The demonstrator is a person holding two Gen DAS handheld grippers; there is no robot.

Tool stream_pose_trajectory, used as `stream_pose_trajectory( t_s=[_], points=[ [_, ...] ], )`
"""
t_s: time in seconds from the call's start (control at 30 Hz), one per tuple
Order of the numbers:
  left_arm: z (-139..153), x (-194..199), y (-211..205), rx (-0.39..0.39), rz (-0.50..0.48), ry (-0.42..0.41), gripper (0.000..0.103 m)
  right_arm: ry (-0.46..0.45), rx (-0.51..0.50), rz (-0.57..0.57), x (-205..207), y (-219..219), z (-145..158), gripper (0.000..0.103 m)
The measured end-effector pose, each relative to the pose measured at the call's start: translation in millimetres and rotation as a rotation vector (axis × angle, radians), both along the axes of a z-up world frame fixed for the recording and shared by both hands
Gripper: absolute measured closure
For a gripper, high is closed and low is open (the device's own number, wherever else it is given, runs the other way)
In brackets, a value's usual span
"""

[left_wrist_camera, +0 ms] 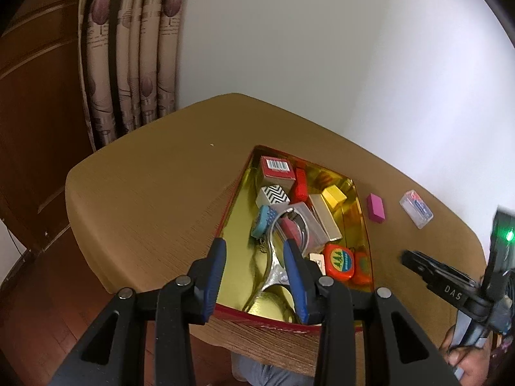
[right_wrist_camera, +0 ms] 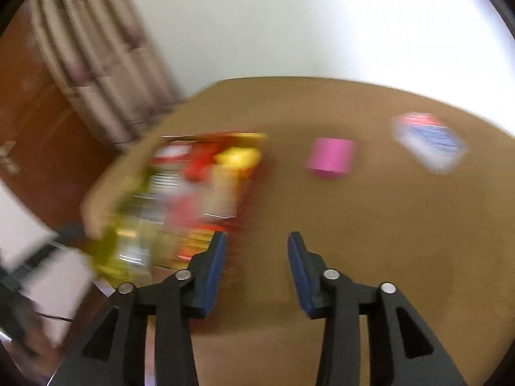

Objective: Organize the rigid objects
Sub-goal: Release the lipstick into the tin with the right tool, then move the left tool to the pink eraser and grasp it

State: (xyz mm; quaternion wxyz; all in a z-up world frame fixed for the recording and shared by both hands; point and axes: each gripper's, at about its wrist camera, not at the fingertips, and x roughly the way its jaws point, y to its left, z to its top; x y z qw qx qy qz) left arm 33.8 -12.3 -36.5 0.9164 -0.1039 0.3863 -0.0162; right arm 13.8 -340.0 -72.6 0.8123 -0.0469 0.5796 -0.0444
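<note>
**Red tray filled with small items; two pieces left on the worktop**

A red tray [left_wrist_camera: 365,225] with a shiny gold lining is seen on the tan worktop [left_wrist_camera: 154,193], toward its near edge. Inside it a mixed heap is held: a red box with a barcode [left_wrist_camera: 277,168] at the 12 o'clock end, a black-and-white zigzag block [left_wrist_camera: 273,194] just below it, a red block [left_wrist_camera: 301,186] and a yellow block [left_wrist_camera: 334,195] toward 1 o'clock, a cream block [left_wrist_camera: 326,218], a blue studded piece [left_wrist_camera: 263,220] at 9 o'clock, a metal tool [left_wrist_camera: 273,257] running down the middle, and an orange tape measure [left_wrist_camera: 339,261] at 5 o'clock.

Outside the tray, at its 3 o'clock side, a pink eraser [left_wrist_camera: 375,208] is laid flat on the worktop, and farther out in the same direction a clear plastic case [left_wrist_camera: 416,209] is found, well apart from the tray.

The left gripper [left_wrist_camera: 254,247] is held over the near end of the tray, its jaws partly apart and straddling the metal tool; whether the pads press on it cannot be told. The right gripper [right_wrist_camera: 256,241] is shown above bare worktop at the tray's 4 o'clock corner, jaws apart with nothing between them; that view is heavily blurred.
</note>
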Motion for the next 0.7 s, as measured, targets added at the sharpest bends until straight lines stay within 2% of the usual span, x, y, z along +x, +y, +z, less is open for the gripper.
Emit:
stream_pose_trajectory(
  t_s=[0.07, 0.1, 0.17, 0.23, 0.27, 0.33, 0.37, 0.4, 0.47, 0.53, 0.6, 0.7],
  points=[
    [0, -1, -6, 0.018, -0.014, 0.003, 0.065, -0.002, -0.165, -0.034, -18, -44, 1, 0.063],
    [-1, -2, -11, 0.033, -0.022, 0.002, 0.065, -0.003, -0.211, -0.043, -23, -57, 3, 0.062],
    [-2, -3, -22, 0.060, -0.044, -0.001, 0.065, -0.004, -0.329, -0.072, -36, -91, 7, 0.054],
    [-2, -5, -31, 0.090, -0.065, -0.006, 0.065, -0.009, -0.405, -0.113, -48, -125, 13, 0.041],
    [-2, -6, -36, 0.106, -0.075, -0.009, 0.065, -0.015, -0.361, -0.160, -51, -145, 22, 0.039],
    [-2, -8, -50, 0.125, -0.103, -0.003, 0.065, -0.021, -0.300, -0.253, -53, -172, 29, 0.016],
    [-3, -9, -59, 0.127, -0.123, 0.008, 0.065, -0.001, -0.241, -0.304, -52, -186, 29, 0.011],
    [-3, -10, -68, 0.124, -0.142, 0.017, 0.065, -0.032, -0.200, -0.325, -52, -193, 33, 0.008],
    [-3, -12, -87, 0.122, -0.186, 0.030, 0.065, -0.033, -0.186, -0.332, -50, -196, 33, 0.004],
    [-2, -15, -108, 0.132, -0.230, 0.038, 0.065, 0.012, -0.240, -0.303, -44, -189, 26, 0.000],
    [-2, -17, -138, 0.143, -0.291, 0.045, 0.065, 0.031, -0.274, -0.290, -42, -185, 22, 0.000],
    [1, -13, -180, 0.154, -0.379, 0.049, 0.065, 0.028, -0.265, -0.296, -44, -188, 23, 0.000]
  ],
)
